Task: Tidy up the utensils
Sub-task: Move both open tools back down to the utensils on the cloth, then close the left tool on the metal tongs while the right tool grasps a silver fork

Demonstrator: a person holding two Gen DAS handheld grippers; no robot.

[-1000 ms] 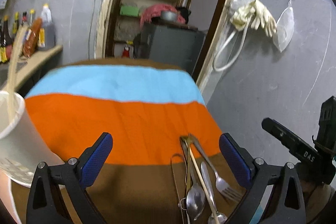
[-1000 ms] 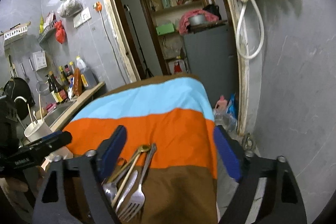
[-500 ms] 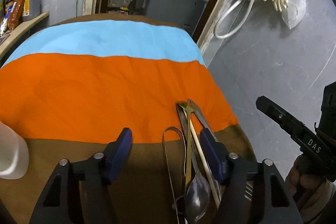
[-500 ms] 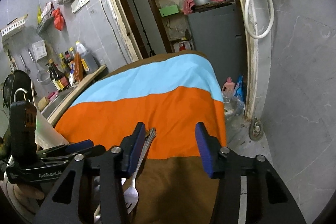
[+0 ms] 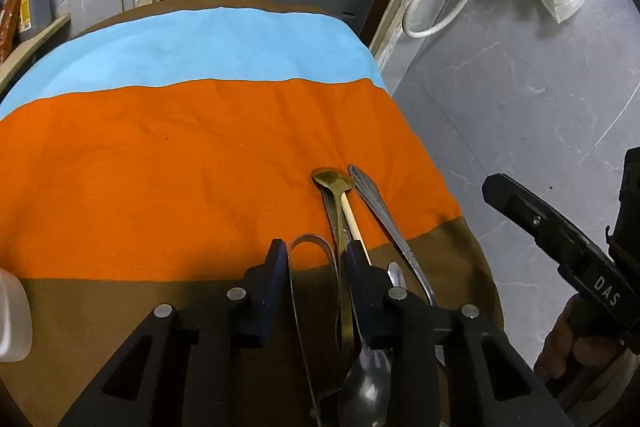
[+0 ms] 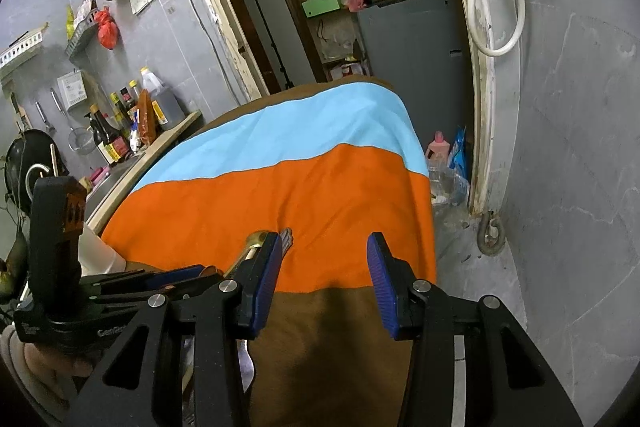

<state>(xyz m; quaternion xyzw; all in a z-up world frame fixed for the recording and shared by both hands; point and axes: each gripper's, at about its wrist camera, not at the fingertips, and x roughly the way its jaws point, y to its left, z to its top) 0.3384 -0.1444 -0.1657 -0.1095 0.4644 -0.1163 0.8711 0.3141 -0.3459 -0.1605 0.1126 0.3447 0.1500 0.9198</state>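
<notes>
A bundle of utensils lies on the striped cloth [image 5: 160, 167]: a gold spoon [image 5: 333, 181], a pale stick [image 5: 354, 223], a patterned silver handle [image 5: 384, 219], a thin metal loop [image 5: 310, 241] and a grey spoon bowl [image 5: 366, 387]. My left gripper [image 5: 316, 263] is low over them with its jaws closing. The loop and the gold spoon's handle sit between the pads, and I see no firm squeeze. My right gripper [image 6: 322, 267] stands open over bare cloth just right of the bundle. Its left finger [image 6: 262, 275] covers the gold spoon [image 6: 256, 239].
A white cup [image 5: 12, 315] stands at the table's left edge. The table's right edge drops to a grey floor with bottles and bags [image 6: 444, 155]. A counter with sauce bottles [image 6: 120, 131] lies to the left. A hand holds the other gripper's body [image 5: 560, 239].
The left gripper has come down and forward over the utensils, and its jaws have narrowed around the loop and gold handle. The right gripper has sunk and its jaws have narrowed too.
</notes>
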